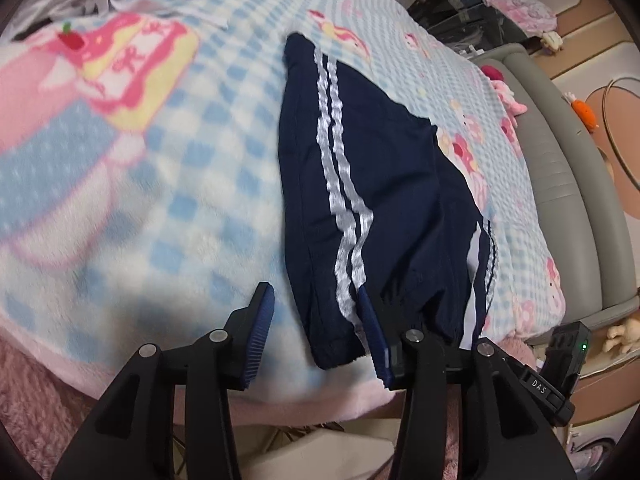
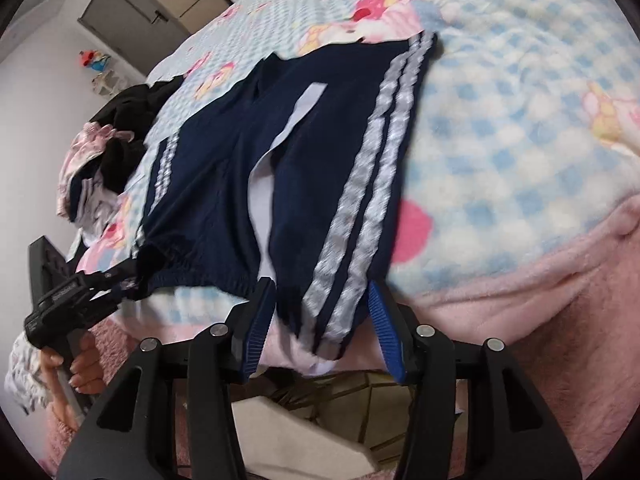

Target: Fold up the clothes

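Navy shorts [image 1: 380, 180] with two white side stripes lie spread flat on a blue-checked blanket [image 1: 180, 160]. In the left wrist view my left gripper [image 1: 316, 336] stands open at the near edge. One hem corner of the shorts lies loosely between its blue pads, and the left pad is clear of the cloth. In the right wrist view my right gripper [image 2: 320, 320] is open too. The striped side of the shorts [image 2: 320, 160] lies slack between its pads. The left gripper [image 2: 116, 284] also shows there at the elastic waistband, held by a hand [image 2: 84, 368].
A pile of black and pink clothes [image 2: 112, 148] lies on the far side of the blanket [image 2: 500, 140]. A grey padded bed edge [image 1: 560, 160] runs along the right. A pink fleece border [image 2: 520, 300] hangs over the near side. A grey cabinet [image 2: 132, 12] stands by the wall.
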`<state>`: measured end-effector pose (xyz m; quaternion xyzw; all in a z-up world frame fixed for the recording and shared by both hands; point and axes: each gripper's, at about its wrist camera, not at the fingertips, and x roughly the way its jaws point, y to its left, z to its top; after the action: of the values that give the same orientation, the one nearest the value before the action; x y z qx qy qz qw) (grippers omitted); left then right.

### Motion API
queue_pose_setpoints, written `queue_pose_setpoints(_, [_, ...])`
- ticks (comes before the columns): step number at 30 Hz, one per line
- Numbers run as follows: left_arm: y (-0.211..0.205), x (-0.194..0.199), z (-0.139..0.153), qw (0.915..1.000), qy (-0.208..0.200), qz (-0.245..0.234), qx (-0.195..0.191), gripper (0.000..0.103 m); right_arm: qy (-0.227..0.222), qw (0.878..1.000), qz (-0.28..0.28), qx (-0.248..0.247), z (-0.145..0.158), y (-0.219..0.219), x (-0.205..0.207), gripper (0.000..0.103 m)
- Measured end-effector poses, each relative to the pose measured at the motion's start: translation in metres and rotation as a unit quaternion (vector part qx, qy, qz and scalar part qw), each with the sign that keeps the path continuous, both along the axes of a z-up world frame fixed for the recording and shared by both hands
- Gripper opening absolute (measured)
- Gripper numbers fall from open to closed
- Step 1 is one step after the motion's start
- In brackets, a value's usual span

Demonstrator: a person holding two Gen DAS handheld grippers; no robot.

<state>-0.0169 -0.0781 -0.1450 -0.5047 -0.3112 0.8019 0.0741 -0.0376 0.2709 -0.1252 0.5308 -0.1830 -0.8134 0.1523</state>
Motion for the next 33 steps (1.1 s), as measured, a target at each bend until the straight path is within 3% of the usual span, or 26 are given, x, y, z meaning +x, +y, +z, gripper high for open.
queue_pose_setpoints(5, [0.007,-0.001,0.001,0.9995,0.014,-0.014,0.026,0.043,-0.003,1.000,0.013,0.001,-0.005,-0.006,-0.001,0.036])
queue_pose_setpoints(8, [0.008,0.001,0.002,0.9989,0.020,-0.016,0.038,0.041,-0.003,1.000,0.012,0.009,-0.007,-0.008,-0.002,0.036])
queue_pose_setpoints(10, [0.009,0.000,0.004,0.9987,0.026,-0.017,0.040,0.040,-0.003,1.000,0.012,0.014,-0.007,-0.010,-0.003,0.038])
queue_pose_setpoints(12, [0.008,0.001,0.008,0.9988,0.039,-0.009,0.030,0.034,-0.006,1.000,0.015,0.016,-0.011,-0.015,-0.005,0.048])
queue_pose_setpoints(14, [0.010,0.003,0.012,0.9986,0.052,0.002,0.011,0.022,-0.009,1.000,0.020,0.019,-0.015,-0.019,-0.008,0.052])
queue_pose_setpoints(15, [0.012,0.004,0.014,0.9984,0.056,0.003,0.002,0.021,-0.007,1.000,0.021,0.022,-0.015,-0.020,-0.008,0.047])
queue_pose_setpoints(16, [0.014,0.004,0.016,0.9983,0.058,0.002,-0.006,0.020,-0.004,0.999,0.022,0.026,-0.014,-0.020,-0.008,0.027])
queue_pose_setpoints(17, [0.016,0.005,0.019,0.9978,0.063,0.000,-0.018,0.018,-0.001,0.999,0.019,0.030,-0.011,-0.018,-0.007,0.020])
queue_pose_setpoints(19, [0.020,0.007,0.028,0.9965,0.072,-0.003,-0.043,0.017,0.007,0.999,0.005,0.035,-0.003,-0.013,-0.005,0.012])
queue_pose_setpoints(24, [0.024,0.016,0.046,0.9916,0.093,-0.029,-0.086,0.017,0.038,0.998,-0.018,0.051,0.026,-0.002,-0.001,0.010])
queue_pose_setpoints(28, [0.026,0.014,0.026,0.9939,0.045,-0.041,-0.092,0.017,0.065,0.995,-0.020,0.073,0.045,0.001,0.000,0.010])
queue_pose_setpoints(31, [0.020,0.008,0.003,0.9967,-0.002,-0.036,-0.073,0.020,0.007,0.997,-0.007,0.074,0.009,0.002,-0.008,0.010])
queue_pose_setpoints(33, [0.014,0.006,0.001,0.9981,-0.007,-0.031,-0.052,0.022,-0.040,0.997,-0.003,0.065,-0.018,0.004,-0.013,0.013])
